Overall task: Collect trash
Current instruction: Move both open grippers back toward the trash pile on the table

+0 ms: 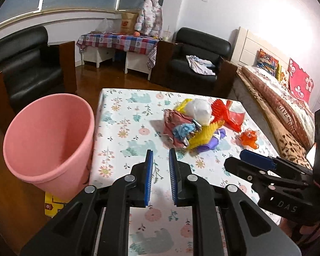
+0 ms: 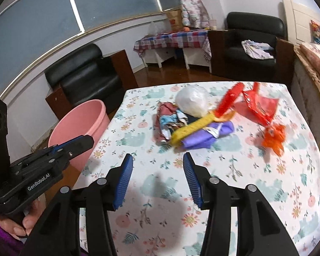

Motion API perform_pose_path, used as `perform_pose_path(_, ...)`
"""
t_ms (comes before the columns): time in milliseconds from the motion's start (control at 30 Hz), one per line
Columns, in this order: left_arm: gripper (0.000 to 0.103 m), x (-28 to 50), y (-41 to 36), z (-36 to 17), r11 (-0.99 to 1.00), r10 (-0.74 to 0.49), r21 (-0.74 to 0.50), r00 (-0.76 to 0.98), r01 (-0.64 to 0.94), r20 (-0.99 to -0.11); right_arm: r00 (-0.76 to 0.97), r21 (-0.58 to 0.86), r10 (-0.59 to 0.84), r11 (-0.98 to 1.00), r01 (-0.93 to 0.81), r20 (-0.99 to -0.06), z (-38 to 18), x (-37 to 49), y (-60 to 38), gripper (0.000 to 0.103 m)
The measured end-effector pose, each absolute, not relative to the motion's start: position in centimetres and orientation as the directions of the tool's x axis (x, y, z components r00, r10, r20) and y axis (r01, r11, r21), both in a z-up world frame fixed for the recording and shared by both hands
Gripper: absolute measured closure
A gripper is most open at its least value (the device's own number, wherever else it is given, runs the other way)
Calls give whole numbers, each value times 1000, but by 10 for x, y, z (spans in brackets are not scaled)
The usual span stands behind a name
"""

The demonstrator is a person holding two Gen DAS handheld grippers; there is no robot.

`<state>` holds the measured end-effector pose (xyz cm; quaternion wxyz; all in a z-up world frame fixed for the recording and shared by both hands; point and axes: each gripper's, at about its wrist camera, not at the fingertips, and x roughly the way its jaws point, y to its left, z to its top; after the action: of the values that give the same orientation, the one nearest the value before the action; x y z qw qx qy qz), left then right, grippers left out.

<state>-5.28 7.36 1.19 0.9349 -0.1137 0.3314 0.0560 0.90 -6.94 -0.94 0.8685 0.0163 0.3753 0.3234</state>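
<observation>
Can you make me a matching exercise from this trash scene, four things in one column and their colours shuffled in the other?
Things:
1. bin
2. crumpled bag
3. small wrapper on its own
4. wrapper under the yellow piece

Colours:
a. purple
b. white
c. pink
d. orange

Pairs: 1-c, 2-b, 3-d, 4-a

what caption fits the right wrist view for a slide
Open right gripper faces a trash pile on the floral table, pink bin at left.
</observation>
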Motion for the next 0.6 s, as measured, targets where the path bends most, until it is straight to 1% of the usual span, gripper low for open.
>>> perform_pose_path(133, 88, -52, 66, 7, 969, 25, -171, 762, -177, -647, 535, 281, 566, 805, -523, -628, -7, 9, -84, 37)
perform_pose_path(267, 88, -51, 60, 7, 973, 22, -160, 758, -166, -652, 556, 294, 567, 811, -506, -608, -5, 8, -91, 31)
perform_pose_path(400, 88, -48, 50, 8, 980, 20, -135, 752, -144, -658, 574, 304, 562, 819, -487, -596, -4, 9, -100, 29)
perform_pose_path(500, 88, -44, 40, 7, 986, 5, -122, 745, -116, -667, 576, 306, 564, 818, -486, -591, -4, 9, -104, 25)
perform_pose_path(600, 88, -41, 31, 6, 990, -28, -123, 745, -73, -666, 552, 329, 589, 800, -502, -590, -6, 9, -108, 25)
